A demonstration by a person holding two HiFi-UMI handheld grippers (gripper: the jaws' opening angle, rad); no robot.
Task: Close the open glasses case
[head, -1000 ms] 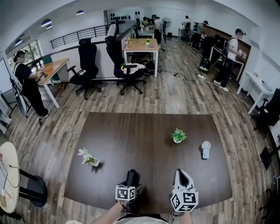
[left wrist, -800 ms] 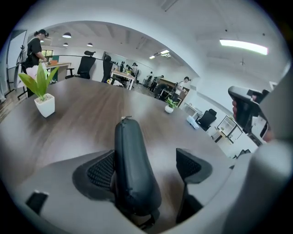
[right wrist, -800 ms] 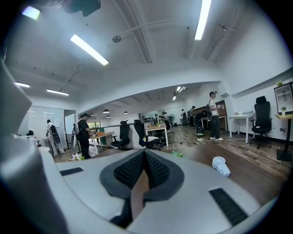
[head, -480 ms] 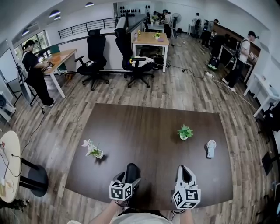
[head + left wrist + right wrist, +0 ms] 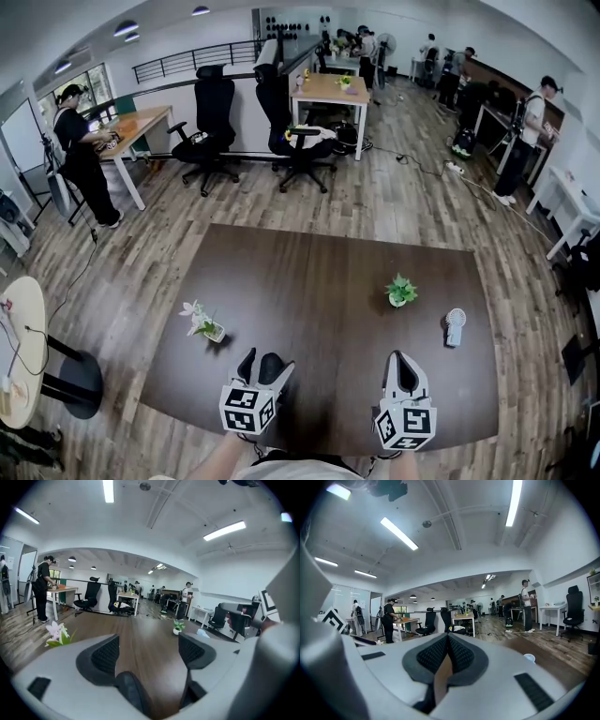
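The left gripper (image 5: pixel 262 362) is held at the near left, pointing away and tipped slightly downward, its jaws standing well apart. The right gripper (image 5: pixel 401 360) is held level at the near right, its jaws pressed together on nothing.

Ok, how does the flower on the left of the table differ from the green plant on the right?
The flower has pale blossoms and leans to one side; the plant is all green leaves and stands upright. The flower sits nearer the person than the plant does. Both are small and stand on the table.
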